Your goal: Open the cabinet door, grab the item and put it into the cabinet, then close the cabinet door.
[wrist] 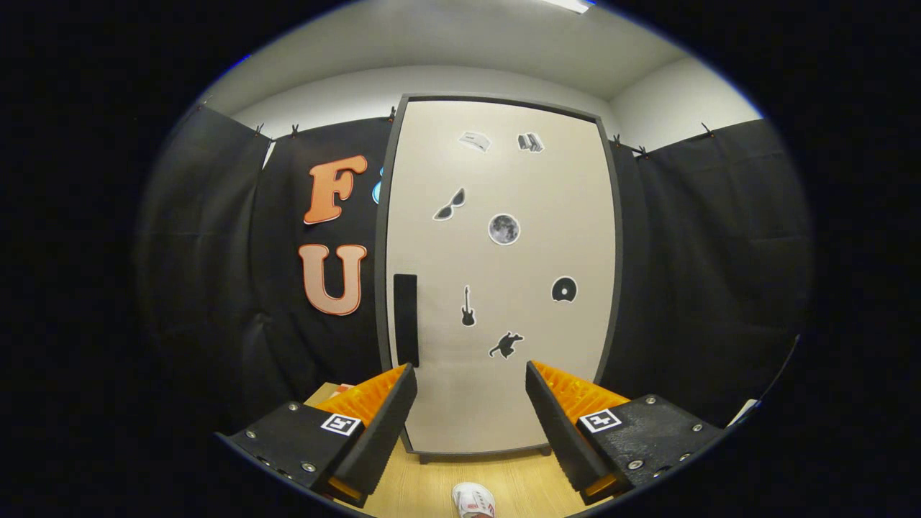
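Gripper view: my jaws (471, 403) stand wide and empty before the closed cabinet door (504, 288), its dark handle (406, 319) just beyond my left finger; the white-and-red item (473, 500) lies on the bench (424, 489) between them.

Light is even and fairly bright, coming from a ceiling lamp (568, 5) high above and beyond the jaws. The pale cabinet door (504, 288) ahead of the open jaws of the gripper (471, 388) is evenly lit and sharp, without glare. A soft shadow lies under the cabinet on the worktop (424, 489). Fisheye distortion bows the door's edges and the ceiling line. The black cloth wall (705, 273) swallows detail and darkens outward.
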`<state>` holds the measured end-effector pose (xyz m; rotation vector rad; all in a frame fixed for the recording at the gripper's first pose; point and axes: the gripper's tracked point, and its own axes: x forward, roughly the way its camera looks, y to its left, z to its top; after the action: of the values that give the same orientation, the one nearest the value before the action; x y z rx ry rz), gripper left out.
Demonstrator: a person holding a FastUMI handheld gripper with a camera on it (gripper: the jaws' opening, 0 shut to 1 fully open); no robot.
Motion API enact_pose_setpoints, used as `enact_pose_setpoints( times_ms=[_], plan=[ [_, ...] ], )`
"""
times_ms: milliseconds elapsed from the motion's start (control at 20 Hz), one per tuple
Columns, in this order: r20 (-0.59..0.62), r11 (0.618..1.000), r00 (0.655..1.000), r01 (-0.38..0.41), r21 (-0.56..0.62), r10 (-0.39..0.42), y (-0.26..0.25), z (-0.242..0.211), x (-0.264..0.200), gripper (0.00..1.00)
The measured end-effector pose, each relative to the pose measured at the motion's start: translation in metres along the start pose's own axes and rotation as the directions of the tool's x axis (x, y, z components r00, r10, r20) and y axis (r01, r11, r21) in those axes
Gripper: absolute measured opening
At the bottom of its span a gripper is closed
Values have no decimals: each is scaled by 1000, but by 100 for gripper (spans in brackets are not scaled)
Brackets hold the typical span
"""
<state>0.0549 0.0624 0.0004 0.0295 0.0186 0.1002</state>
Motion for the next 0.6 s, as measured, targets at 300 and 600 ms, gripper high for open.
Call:
enact_pose_setpoints(
  times_ms=[300, 600],
  plan=[
    [0, 999, 999, -51, 1, 51, 36, 6, 36, 95],
    [-7, 997, 997, -78, 6, 78, 62, 8, 80, 95]
  ],
)
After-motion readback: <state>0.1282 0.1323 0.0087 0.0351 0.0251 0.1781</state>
